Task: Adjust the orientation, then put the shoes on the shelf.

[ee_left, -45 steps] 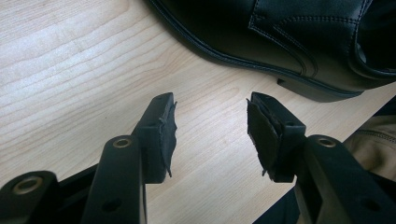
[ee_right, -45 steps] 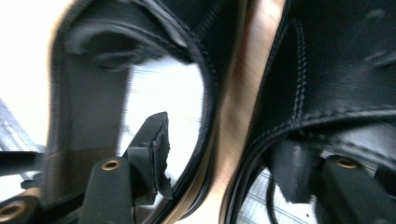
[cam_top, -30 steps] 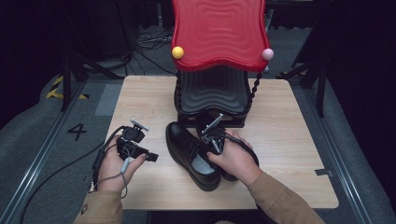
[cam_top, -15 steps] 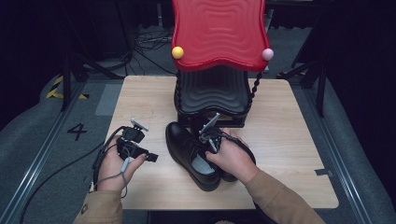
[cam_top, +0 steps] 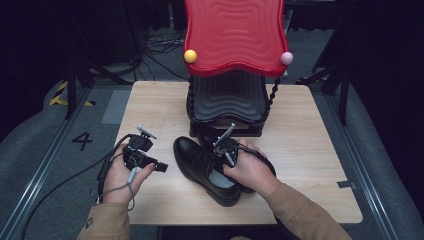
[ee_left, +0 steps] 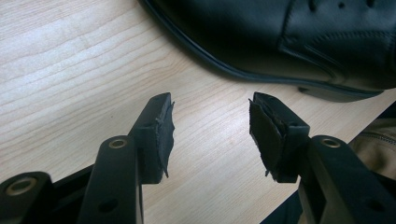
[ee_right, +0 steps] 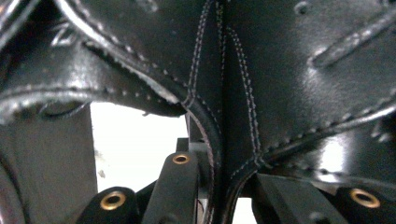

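A dark room with grey carpet and black cables on the floor surrounds one pale wood-grain tabletop (cam_top: pixel 310 150). At its far middle stands one wavy shoe rack (cam_top: pixel 227 102), its lower shelf black, its top shelf glossy red, with one yellow ball and one pink ball at the red shelf's corners. Two black leather lace-up shoes lie side by side near the middle of the tabletop, just in front of the rack: the left shoe (cam_top: pixel 200 165) rests on its sole with its toe pointing far-left, and the right shoe (cam_top: pixel 257 162) lies touching it, largely covered by the person's right hand. The right gripper (cam_top: pixel 220 150) has its fingers clenched on the two shoes' collars where they meet; its jaws have just been closing, and the right gripper view shows both stitched leather edges (ee_right: pixel 219 140) pinched between them. The left gripper (cam_top: pixel 162 166) sits in the left hand near the tabletop's left side, its two fingers (ee_left: pixel 161 130) spread apart and holding nothing, just beside the left shoe (ee_left: pixel 299 42).
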`<state>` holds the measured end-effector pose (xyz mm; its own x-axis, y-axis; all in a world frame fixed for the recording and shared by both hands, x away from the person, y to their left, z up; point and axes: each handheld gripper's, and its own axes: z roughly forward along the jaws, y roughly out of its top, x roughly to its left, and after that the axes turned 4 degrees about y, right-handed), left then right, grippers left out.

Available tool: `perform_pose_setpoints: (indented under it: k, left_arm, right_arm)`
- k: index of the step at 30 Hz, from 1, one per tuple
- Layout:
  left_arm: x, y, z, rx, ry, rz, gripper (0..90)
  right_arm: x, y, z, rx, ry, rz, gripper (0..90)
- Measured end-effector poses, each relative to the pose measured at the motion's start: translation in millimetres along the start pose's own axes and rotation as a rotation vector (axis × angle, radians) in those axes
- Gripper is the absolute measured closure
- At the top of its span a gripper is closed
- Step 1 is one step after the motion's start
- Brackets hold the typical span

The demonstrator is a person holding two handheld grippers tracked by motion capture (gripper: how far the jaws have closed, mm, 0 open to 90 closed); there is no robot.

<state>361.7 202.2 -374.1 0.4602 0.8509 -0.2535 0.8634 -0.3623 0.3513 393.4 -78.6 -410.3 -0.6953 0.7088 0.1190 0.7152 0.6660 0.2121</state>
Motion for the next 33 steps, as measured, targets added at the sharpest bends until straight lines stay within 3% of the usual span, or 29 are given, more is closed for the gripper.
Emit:
perform_pose_setpoints:
  k: [13,21,33]
  left_arm:
    - [3.5,-3.2,-6.7,-0.019,0.004,-0.014,49.7]
    - [6.2,-2.1,-5.6,-0.02,0.0,-0.02,49.5]
    - [6.3,0.0,-6.4,-0.023,-0.007,-0.019,49.3]
  right_arm:
    - [-10.4,-24.2,-20.8,0.043,0.081,0.01,83.0]
    - [-17.5,-35.2,-49.5,0.061,0.105,-0.005,83.0]
    - [-32.2,-48.9,-96.9,0.051,0.099,0.004,82.9]
